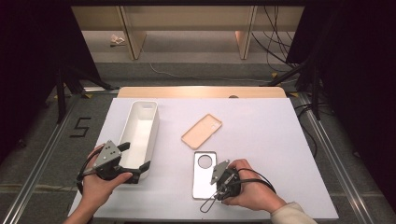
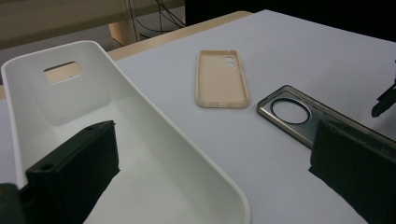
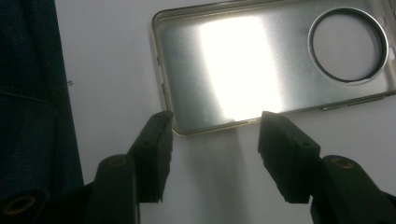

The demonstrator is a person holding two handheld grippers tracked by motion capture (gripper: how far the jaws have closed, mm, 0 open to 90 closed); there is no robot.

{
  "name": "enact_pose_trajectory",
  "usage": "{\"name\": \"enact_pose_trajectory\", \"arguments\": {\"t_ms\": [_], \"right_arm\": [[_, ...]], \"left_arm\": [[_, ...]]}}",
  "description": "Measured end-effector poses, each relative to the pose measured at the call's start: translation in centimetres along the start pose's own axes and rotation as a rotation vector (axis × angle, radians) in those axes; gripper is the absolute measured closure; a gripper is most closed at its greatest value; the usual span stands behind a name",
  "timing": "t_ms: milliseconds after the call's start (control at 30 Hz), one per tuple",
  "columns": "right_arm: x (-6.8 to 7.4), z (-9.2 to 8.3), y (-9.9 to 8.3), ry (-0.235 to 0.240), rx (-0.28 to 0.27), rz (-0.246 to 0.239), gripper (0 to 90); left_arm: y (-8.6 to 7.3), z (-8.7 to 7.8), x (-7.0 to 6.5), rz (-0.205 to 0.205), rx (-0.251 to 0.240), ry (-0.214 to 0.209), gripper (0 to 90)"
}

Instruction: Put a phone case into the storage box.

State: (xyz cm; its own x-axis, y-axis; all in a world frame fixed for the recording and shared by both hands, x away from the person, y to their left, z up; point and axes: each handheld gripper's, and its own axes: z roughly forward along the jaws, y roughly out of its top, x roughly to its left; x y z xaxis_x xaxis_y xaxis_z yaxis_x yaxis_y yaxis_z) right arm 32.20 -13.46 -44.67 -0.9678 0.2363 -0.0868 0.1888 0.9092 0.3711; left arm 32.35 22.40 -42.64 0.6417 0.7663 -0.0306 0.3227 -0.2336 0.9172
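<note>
A clear grey phone case [image 1: 201, 184] [image 3: 233, 65] [image 2: 327, 116] with a round camera hole lies flat near the table's front. My right gripper [image 1: 214, 181] [image 3: 215, 135] hovers at its near edge, open, with nothing between its pads; the case's edge lies just beyond the tips. A beige phone case [image 1: 201, 131] [image 2: 222, 79] lies face up farther back. A long white bin [image 1: 154, 130] [image 2: 154, 130] stands at the left. My left gripper [image 1: 137, 156] [image 2: 215, 154] is open astride the bin's near right wall, one jaw inside, one outside, not pressing it.
A white sheet [image 1: 261, 140] covers the table, with its wooden edge at the back. Blue cloth [image 3: 28, 93] fills the left of the right gripper view. Beyond the table are floor, wooden legs and cables [image 1: 275, 42].
</note>
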Motion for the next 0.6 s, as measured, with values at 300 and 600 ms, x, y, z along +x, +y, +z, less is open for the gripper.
{"name": "enact_pose_trajectory", "arguments": {"t_ms": [300, 600], "right_arm": [[0.1, 0.7, 2.1, 0.018, 0.075, -0.069, 42.4], [0.1, 1.5, 2.9, 0.038, 0.127, -0.095, 42.5]], "left_arm": [[0.0, 0.0, 0.0, 0.0, -0.001, -0.001, 0.6], [0.0, 0.0, 0.0, -0.001, -0.002, -0.002, 0.5]]}}
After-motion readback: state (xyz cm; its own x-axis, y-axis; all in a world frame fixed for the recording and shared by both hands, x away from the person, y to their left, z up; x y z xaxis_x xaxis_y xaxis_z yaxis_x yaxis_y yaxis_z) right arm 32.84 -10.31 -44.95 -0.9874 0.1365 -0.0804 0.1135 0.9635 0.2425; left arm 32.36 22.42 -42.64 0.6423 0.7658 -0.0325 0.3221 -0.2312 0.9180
